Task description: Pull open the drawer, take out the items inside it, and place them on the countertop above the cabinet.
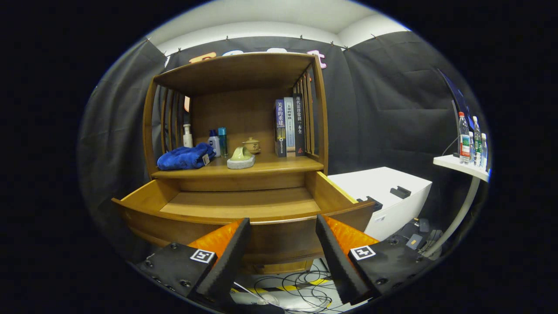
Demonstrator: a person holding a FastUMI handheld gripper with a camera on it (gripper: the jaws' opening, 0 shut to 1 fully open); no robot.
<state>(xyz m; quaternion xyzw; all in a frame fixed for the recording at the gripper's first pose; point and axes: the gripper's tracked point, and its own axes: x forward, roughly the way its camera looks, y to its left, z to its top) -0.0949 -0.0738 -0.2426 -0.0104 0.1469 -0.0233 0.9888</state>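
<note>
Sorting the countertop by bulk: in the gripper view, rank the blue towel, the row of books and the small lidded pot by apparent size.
1. Blue towel and row of books: similar, no ranking.
2. Small lidded pot: clearly smallest.
The gripper jaws stand open before the drawer.

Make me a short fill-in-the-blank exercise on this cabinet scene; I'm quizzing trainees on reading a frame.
1. The drawer is pulled ____.
2. The blue towel lies on the ____ above the drawer.
3. The gripper has its fingers ____, holding nothing.
4. The books stand ____ at the shelf's right end.

Missing words: open; countertop; apart; upright
</note>
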